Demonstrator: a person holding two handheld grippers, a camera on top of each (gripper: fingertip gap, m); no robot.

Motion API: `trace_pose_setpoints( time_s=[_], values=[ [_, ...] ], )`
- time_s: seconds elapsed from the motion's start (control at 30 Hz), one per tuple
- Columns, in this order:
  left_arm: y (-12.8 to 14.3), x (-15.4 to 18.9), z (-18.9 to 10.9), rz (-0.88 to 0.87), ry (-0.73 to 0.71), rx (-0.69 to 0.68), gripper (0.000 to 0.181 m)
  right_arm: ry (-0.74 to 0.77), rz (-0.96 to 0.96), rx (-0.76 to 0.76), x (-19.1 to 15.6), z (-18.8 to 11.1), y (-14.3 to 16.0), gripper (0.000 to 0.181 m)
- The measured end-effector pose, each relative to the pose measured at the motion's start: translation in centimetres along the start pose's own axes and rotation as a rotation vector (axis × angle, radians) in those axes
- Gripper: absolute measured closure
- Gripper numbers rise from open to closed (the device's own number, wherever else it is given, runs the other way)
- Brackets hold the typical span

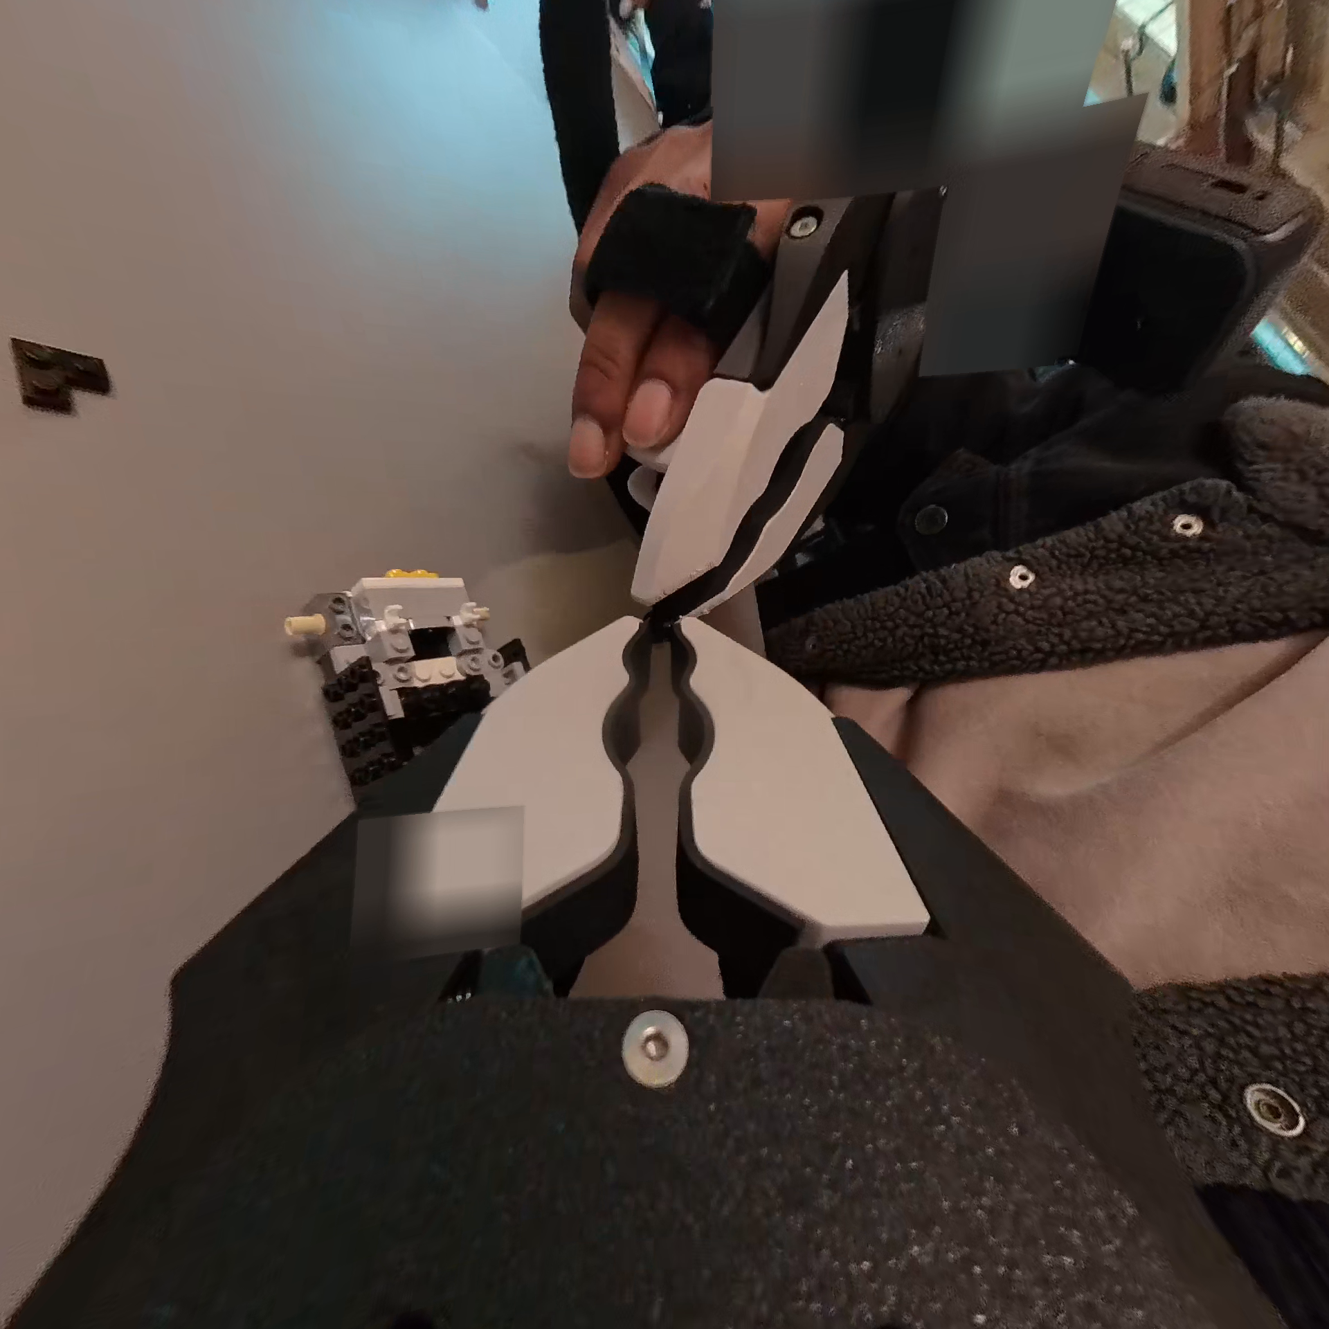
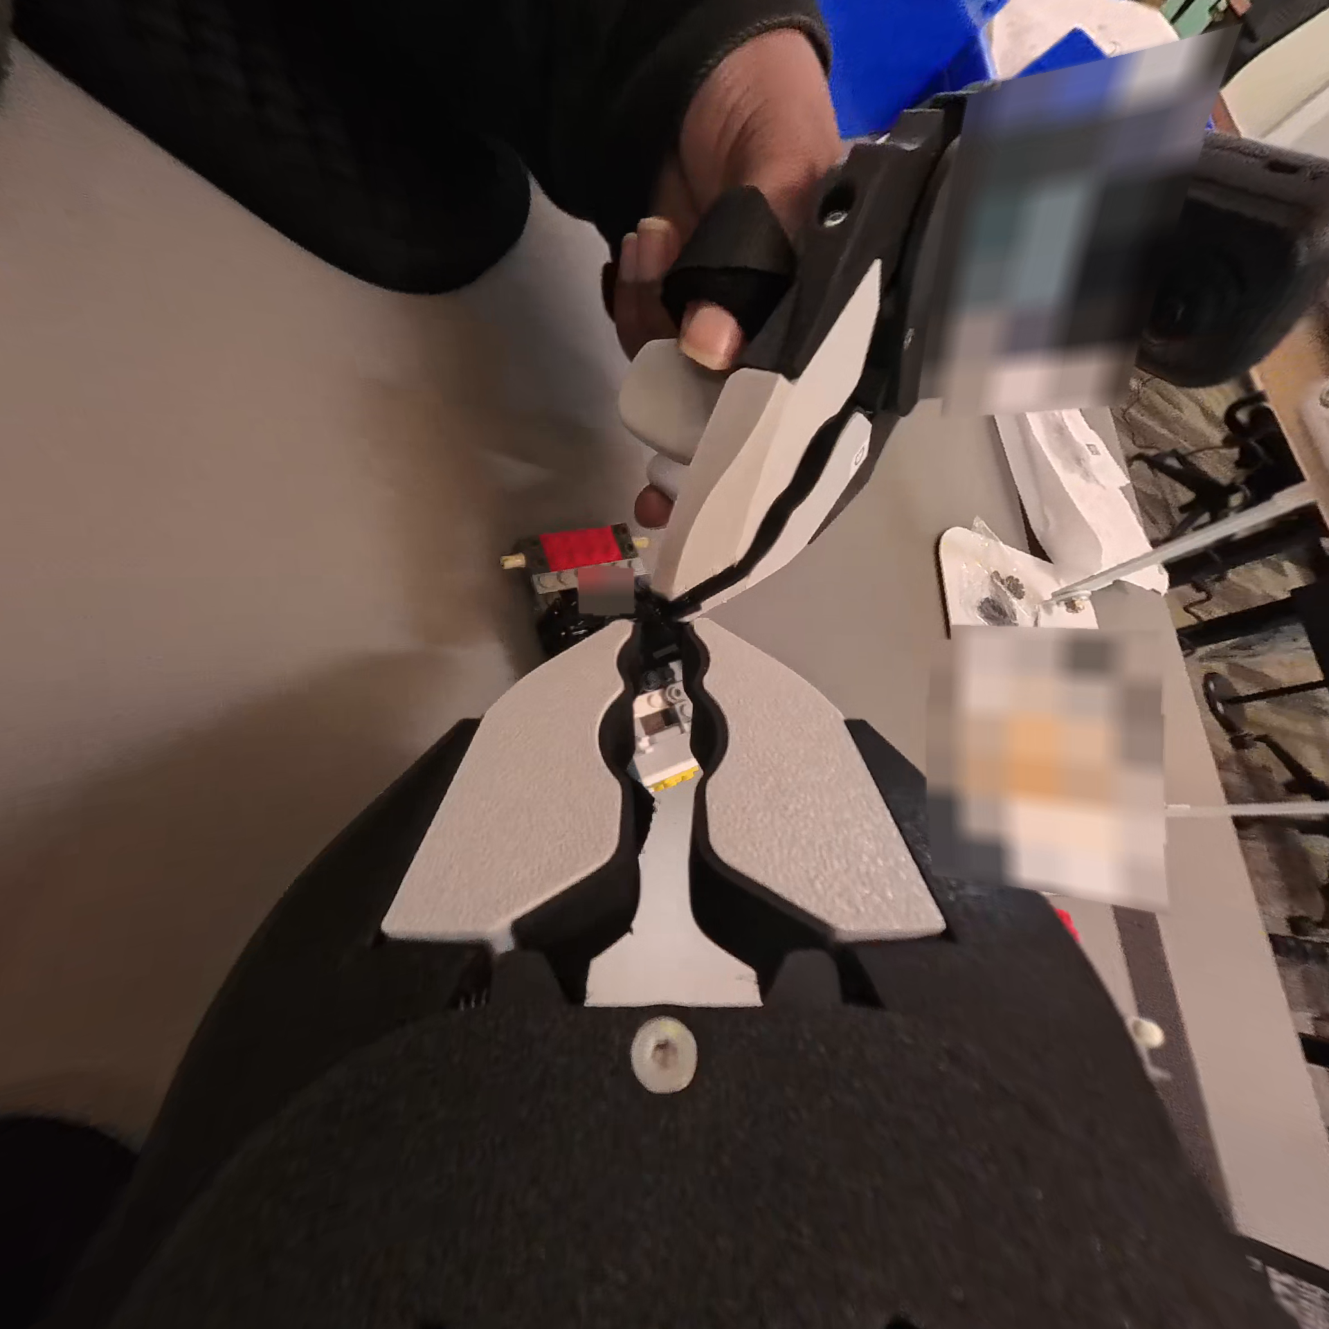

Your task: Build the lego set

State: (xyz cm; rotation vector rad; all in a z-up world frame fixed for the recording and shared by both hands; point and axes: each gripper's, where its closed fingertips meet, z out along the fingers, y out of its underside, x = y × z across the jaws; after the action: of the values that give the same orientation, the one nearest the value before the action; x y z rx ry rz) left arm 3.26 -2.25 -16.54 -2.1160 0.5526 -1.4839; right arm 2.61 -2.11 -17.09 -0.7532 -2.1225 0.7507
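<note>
My left gripper (image 1: 658, 636) and my right gripper (image 2: 658, 633) meet tip to tip above the table. Both are shut on a small black Lego piece (image 1: 661, 624), which also shows in the right wrist view (image 2: 653, 615). The right gripper (image 1: 676, 608) comes down from above in the left wrist view, and the left gripper (image 2: 679, 611) does the same in the right wrist view. A grey, white and black Lego build (image 1: 410, 647) with a yellow stud stands on the table to the left. It shows through my right fingers' gap (image 2: 661, 726).
A black stepped plate (image 1: 57, 374) lies far left on the table. A red-topped Lego part (image 2: 582, 550) with tan pins sits behind the fingertips. A white tray with small dark parts (image 2: 999, 597) and papers (image 2: 1079, 467) lie right. A person's fleece-lined jacket (image 1: 1079, 597) is close.
</note>
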Motion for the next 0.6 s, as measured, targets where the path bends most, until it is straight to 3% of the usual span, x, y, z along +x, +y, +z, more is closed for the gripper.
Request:
trace_pose_setpoints(
  time_s=[0.03, 0.43, 0.6],
  values=[
    [-0.2, -0.1, -0.1, -0.01, 0.003, 0.014, 0.177, -0.001, 0.025, 0.015, 0.2, 0.0, 0.1, 0.172],
    [-0.9, -1.9, -0.9, -0.058, -0.047, 0.1, 0.175, -0.023, 0.169, 0.071, 1.2, 1.0, 1.0, 0.173],
    [-1.7, -2.6, -1.9, -0.085, -0.083, 0.201, 0.164, 0.046, 0.219, 0.062, 1.8, 0.8, 1.4, 0.173]
  ],
)
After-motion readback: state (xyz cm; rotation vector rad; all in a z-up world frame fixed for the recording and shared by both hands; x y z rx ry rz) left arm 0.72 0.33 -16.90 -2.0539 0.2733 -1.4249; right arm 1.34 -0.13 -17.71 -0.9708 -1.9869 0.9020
